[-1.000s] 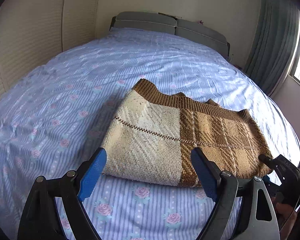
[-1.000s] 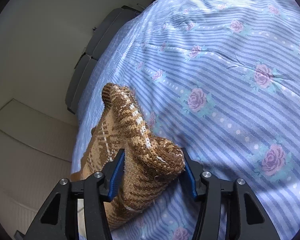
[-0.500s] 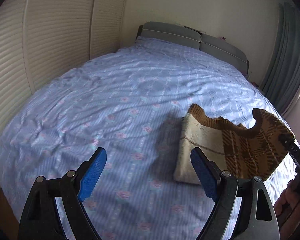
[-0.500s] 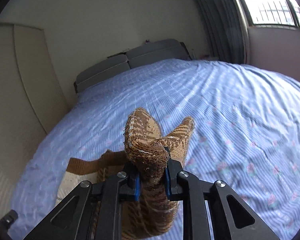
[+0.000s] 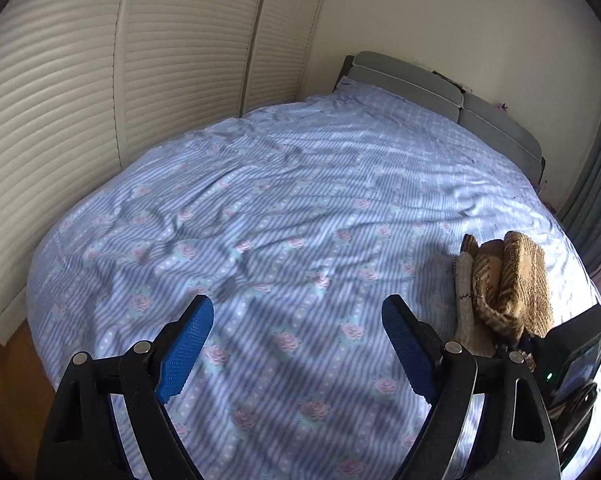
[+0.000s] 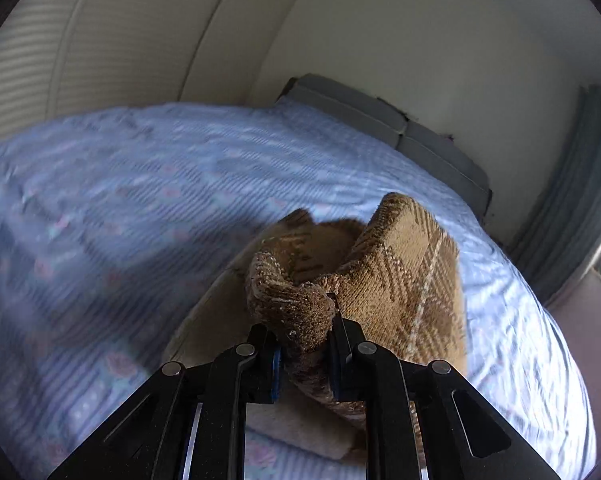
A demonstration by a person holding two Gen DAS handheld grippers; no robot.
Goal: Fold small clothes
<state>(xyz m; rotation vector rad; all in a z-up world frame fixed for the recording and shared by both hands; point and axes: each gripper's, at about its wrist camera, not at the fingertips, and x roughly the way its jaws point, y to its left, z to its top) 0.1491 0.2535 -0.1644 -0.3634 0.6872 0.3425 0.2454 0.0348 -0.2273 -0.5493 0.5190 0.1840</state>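
While your left gripper (image 5: 296,344) hangs with its jaws spread wide over bare bed (image 5: 284,208), the left wrist view shows the brown plaid knit sweater (image 5: 504,288) at the right edge, its folded bundle running away toward the grey headboard (image 5: 440,92), beside louvred closet doors (image 5: 100,80). Through the right wrist view, your right gripper (image 6: 304,356) pinches a bunched fold of the sweater (image 6: 400,276), lifted, its far end rising toward the headboard; no writing is legible.
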